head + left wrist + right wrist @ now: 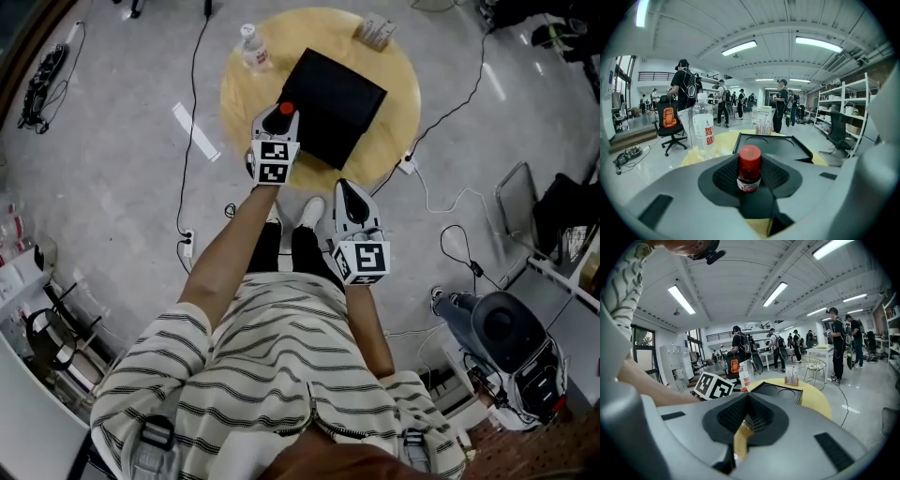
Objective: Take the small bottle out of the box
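Observation:
A small bottle (749, 169) with a red cap (286, 109) and a white label stands upright between the black pads of my left gripper (749, 177), which is shut on it. In the head view the left gripper (281, 112) hovers over the near left corner of the black box (330, 101), whose round recesses (771, 144) lie just behind the bottle. My right gripper (345, 192) hangs by the table's near edge, its pads meeting with nothing between them (747, 406). The marker cube on the left gripper (714, 387) is in the right gripper view.
The box lies on a round yellow table (398, 103). A clear water bottle (253, 47) stands at its far left, a small carton (376, 31) at its far right. Cables and power strips (187, 246) cross the grey floor. People and an office chair (668, 126) stand beyond.

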### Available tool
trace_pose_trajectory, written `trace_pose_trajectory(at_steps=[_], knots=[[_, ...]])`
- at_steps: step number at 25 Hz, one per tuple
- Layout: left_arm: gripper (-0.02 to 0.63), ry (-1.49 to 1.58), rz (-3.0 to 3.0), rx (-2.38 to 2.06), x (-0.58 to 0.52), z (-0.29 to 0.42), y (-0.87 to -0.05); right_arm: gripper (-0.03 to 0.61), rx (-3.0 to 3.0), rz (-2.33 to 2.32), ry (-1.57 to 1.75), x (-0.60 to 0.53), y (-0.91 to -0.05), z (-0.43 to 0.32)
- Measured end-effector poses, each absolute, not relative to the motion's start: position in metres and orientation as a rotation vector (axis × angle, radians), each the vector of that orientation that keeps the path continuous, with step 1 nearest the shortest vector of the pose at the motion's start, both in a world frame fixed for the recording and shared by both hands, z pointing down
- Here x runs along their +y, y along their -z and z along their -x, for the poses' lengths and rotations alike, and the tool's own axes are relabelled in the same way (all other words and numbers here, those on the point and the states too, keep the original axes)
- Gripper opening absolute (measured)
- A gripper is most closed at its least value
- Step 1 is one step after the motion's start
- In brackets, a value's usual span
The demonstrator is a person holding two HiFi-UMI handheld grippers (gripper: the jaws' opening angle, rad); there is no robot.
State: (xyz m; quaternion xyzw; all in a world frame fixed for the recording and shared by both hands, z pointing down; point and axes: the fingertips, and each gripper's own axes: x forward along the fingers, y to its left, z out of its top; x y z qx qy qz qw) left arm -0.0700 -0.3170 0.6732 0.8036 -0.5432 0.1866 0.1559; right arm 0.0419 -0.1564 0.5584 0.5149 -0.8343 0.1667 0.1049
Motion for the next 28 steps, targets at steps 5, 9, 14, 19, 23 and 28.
trace_pose_trajectory(at_steps=[5,9,14,19,23,28], knots=[[0.150,-0.503,-2.305,-1.564,-0.311,0.072,-0.660,0.012,-2.468,-1.528,-0.479,-0.156,-0.552,-0.043],[0.150,-0.462,-2.316,-1.575,-0.307,0.075,-0.649,0.012,-2.481,-1.531,-0.457,-0.156,-0.545,-0.042],[0.150,-0.468,-2.342,-1.562,-0.297,0.073,-0.633,0.011,-2.494,-1.530,-0.454,-0.154,-0.539,-0.040],[0.150,-0.459,-2.359,-1.559,-0.285,0.068,-0.619,0.012,-2.506,-1.539,-0.441,-0.155,-0.529,-0.043],[0.150,-0.464,-2.403,-1.544,-0.280,0.065,-0.606,0.012,-2.512,-1.542,-0.429,-0.160,-0.522,-0.044],[0.150,-0.473,-2.440,-1.537,-0.270,0.062,-0.593,0.012,-2.527,-1.547,-0.429,-0.161,-0.518,-0.046]])
